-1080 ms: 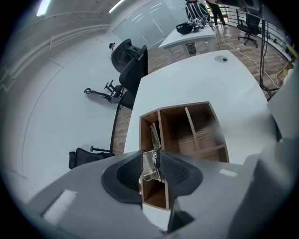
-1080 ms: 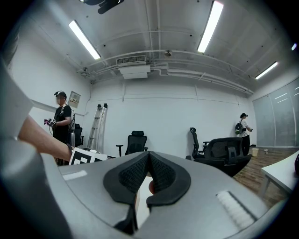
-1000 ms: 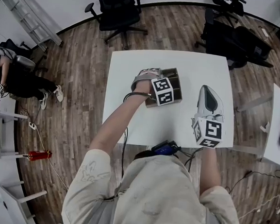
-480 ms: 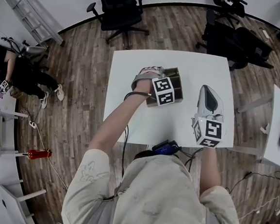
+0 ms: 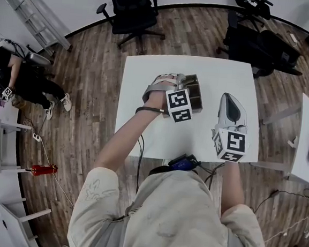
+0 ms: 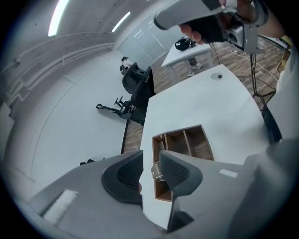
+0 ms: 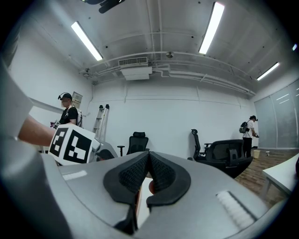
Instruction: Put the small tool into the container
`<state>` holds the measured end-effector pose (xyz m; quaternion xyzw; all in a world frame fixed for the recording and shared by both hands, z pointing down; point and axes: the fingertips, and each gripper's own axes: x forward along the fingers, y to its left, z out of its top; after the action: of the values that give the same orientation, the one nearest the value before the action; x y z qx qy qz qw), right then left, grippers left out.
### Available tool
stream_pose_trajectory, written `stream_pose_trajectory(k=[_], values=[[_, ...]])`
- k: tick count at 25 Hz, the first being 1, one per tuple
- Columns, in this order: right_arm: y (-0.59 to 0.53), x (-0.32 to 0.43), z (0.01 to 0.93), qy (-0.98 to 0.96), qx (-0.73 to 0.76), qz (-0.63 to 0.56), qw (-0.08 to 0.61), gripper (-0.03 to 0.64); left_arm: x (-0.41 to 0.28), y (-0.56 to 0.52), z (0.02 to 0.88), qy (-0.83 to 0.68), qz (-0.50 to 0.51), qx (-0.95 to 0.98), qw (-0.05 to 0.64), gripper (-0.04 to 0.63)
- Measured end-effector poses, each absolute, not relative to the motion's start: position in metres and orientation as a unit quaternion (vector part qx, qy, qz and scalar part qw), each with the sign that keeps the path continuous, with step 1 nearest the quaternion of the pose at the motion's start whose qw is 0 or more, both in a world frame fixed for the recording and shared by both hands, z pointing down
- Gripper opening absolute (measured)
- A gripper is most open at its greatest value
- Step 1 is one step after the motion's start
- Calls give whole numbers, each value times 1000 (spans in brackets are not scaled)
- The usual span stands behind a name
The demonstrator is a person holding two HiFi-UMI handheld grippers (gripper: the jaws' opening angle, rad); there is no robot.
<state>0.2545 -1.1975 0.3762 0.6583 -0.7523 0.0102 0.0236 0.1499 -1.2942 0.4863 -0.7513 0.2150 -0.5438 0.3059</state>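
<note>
The left gripper [image 6: 150,161] is hanging released over the white worktop [image 6: 205,100]. It is tilting downward, and its two dark ribbed pads are standing apart. Its jaws have just been closing a little, yet nothing is being pressed between them.

Directly ahead of and below its tips, the container [image 6: 187,140] is sitting on the worktop. It is an open brown wooden box that thin walls are dividing into several compartments, and the end closest to the gripper is partly hidden behind the jaws.

The small tool [image 6: 157,172] is showing in the gap between the pads, just beside the inner edge of one of them and partly covered by it. It is a little silvery metal piece, glinting bright against the brown wood, and too small for its exact shape to be made out. It appears to be lying inside the container's compartment nearest the gripper. Whether it is touching the pad cannot be told.

The right gripper [image 7: 148,161] is being held level and clenched, its pads meeting at the tips with nothing between them. It is hovering well to the right of the left gripper. The container is lying off to its left, apart from it.
</note>
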Motion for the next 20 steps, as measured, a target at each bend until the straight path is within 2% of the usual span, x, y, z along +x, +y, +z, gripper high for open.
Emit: stream_pose_trajectory(k=[13,20], values=[[-1207,267,394,-757,653,10,25,5,170,-1271,442,305,-387,-833,253,80],[-1212,281,398,-756,654,13,28,5,171,-1267,418,359,-295,-857,225,77]])
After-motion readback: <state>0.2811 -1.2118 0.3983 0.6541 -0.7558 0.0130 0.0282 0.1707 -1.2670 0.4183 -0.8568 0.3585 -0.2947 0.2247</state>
